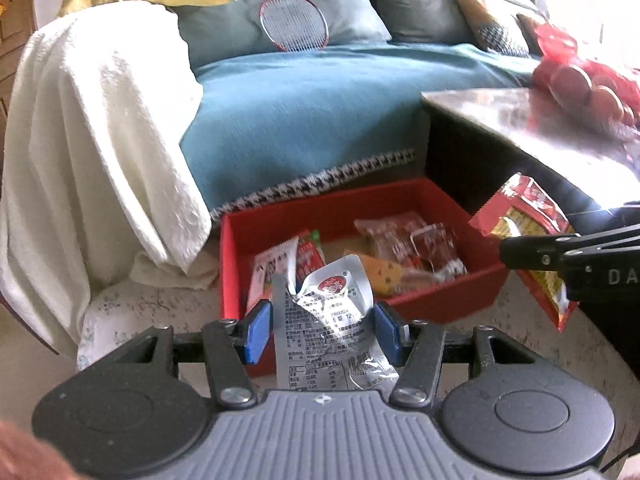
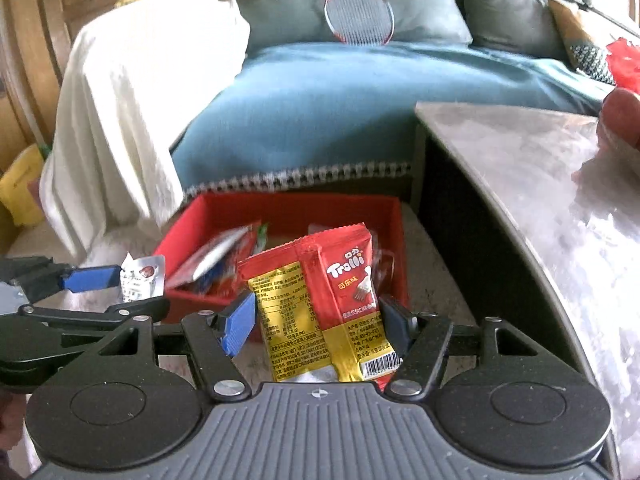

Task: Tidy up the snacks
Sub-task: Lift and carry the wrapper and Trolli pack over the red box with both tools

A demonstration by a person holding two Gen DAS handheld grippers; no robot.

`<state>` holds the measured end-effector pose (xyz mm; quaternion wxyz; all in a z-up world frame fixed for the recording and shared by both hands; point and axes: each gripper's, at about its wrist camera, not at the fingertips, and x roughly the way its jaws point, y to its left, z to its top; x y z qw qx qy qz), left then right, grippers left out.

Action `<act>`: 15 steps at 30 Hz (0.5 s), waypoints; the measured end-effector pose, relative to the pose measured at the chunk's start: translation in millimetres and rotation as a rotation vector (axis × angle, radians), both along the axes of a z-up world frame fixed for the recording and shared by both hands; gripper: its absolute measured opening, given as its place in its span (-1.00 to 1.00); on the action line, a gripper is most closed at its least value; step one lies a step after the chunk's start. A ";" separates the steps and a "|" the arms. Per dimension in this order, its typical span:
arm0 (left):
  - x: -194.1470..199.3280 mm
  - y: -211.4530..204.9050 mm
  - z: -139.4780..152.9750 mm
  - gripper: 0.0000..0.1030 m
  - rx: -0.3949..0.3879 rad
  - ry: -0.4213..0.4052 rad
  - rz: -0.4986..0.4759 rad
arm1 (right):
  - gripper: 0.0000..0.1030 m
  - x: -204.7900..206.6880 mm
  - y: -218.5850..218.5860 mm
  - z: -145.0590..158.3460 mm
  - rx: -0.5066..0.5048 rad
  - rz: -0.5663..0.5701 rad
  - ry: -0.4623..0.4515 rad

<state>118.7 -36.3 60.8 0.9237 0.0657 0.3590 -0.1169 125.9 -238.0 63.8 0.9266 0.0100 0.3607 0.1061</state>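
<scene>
My left gripper (image 1: 322, 330) is shut on a silver foil snack packet (image 1: 332, 320), held just in front of the near wall of a red box (image 1: 440, 304). The box holds several snack packets (image 1: 408, 248). My right gripper (image 2: 320, 320) is shut on a red and gold Trolli packet (image 2: 324, 304), near the box's (image 2: 288, 208) front right corner. The Trolli packet also shows in the left wrist view (image 1: 524, 220) at the right, and the silver packet shows in the right wrist view (image 2: 140, 280) at the left.
The red box sits on a pale speckled surface (image 1: 160, 304). A sofa with a blue cover (image 1: 304, 120) and a white blanket (image 1: 100, 140) lies behind. A shiny table (image 2: 540, 184) stands at the right, with a red bag of fruit (image 1: 580, 80). A badminton racket (image 1: 294, 22) leans on the sofa.
</scene>
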 end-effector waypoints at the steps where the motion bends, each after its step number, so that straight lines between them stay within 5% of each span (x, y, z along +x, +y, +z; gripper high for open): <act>1: 1.7 0.8 1.5 -0.06 -0.003 -0.005 0.006 | 0.41 0.5 0.0 2.4 0.002 -0.004 -0.010; 15: 20.1 -1.5 36.0 -0.06 -0.048 -0.109 0.058 | 0.41 8.6 -2.2 39.4 0.054 -0.065 -0.173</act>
